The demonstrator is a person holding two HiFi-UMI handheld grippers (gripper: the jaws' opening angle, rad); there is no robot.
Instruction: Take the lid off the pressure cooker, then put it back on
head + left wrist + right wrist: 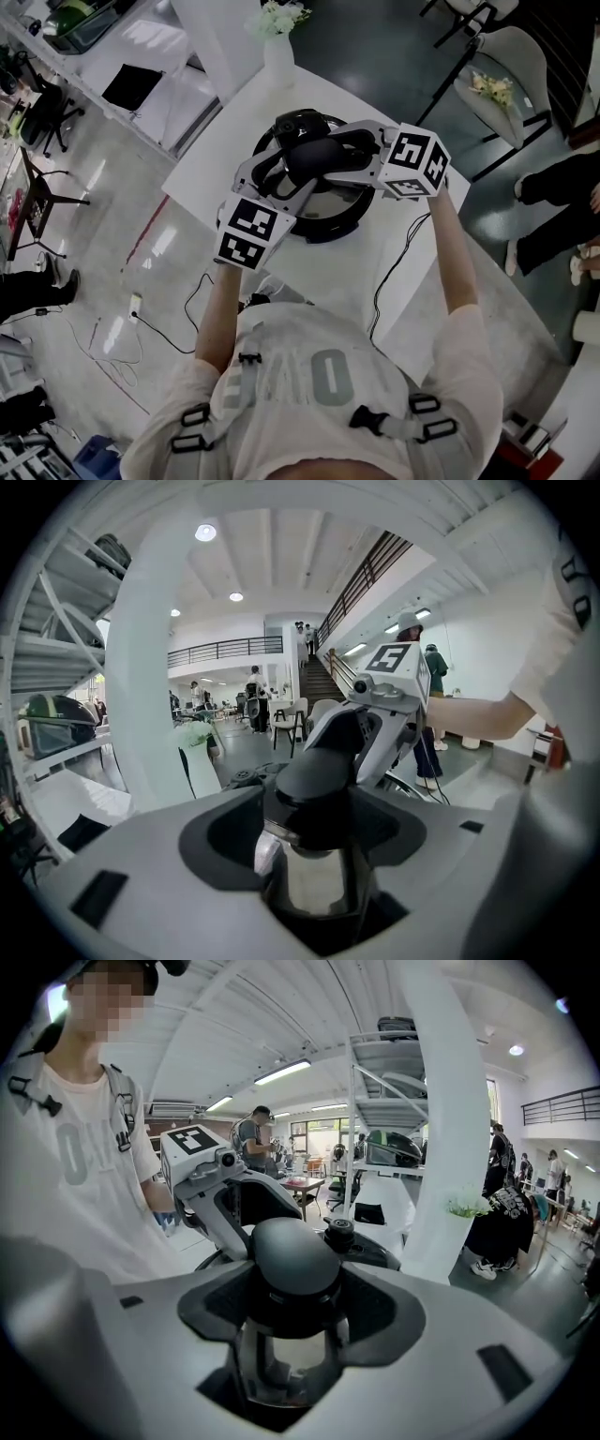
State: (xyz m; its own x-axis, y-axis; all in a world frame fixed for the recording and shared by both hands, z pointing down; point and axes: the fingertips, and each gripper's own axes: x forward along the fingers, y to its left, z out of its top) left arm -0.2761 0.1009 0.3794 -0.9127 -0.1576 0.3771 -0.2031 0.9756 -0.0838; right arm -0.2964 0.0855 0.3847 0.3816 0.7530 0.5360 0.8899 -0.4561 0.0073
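**Left gripper (317, 808) and right gripper (286, 1288) share one handle: a lopsided pull is the danger**

Each gripper's jaws stand fairly wide, and the pads close on one rounded black end of the lid handle (319, 155). In the head view the left comes in from seven o'clock of the pressure cooker (328, 223) and the right from three o'clock. The cooker stands mid-table (234, 122) with the lid (333, 195) seated on it.

Nothing holds the pot body, so I judge that a twist to unlock may spin or drag the whole cooker instead. That could carry it towards the vase (278, 56) at eleven o'clock. The handle ends are smooth and domed, so a pad could slide off under load. If one side rises faster than the other, the lid will likely tilt and jam on the rim. The cable (389, 272) at five o'clock could snag if the cooker shifts.
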